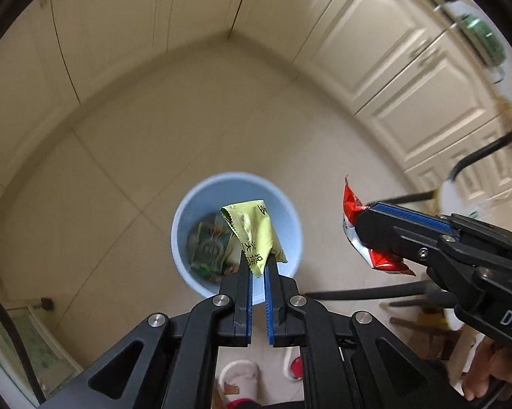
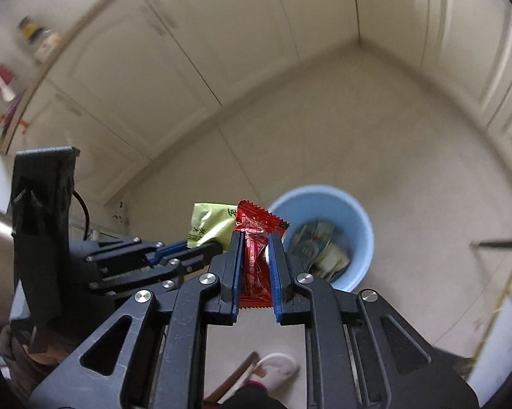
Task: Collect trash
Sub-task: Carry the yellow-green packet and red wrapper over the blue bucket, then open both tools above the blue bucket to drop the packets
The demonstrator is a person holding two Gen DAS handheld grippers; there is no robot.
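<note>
A light blue bin (image 1: 184,238) (image 2: 361,225) stands on the tiled floor with green wrappers (image 1: 210,247) (image 2: 319,248) lying inside. My left gripper (image 1: 258,259) (image 2: 201,245) is shut on a yellow-green wrapper (image 1: 252,228) (image 2: 210,221), which hangs over the bin's mouth in the left wrist view. My right gripper (image 2: 256,238) (image 1: 365,221) is shut on a red wrapper (image 2: 256,252) (image 1: 353,204), held to the right of the bin in the left wrist view.
Cream cabinet doors (image 1: 392,68) (image 2: 153,68) line the walls around the beige tiled floor (image 1: 153,136). A slippered foot (image 2: 276,369) (image 1: 238,380) stands below the grippers. A hand (image 1: 494,371) grips the right tool. Dark chair legs (image 1: 375,291) lie at the right.
</note>
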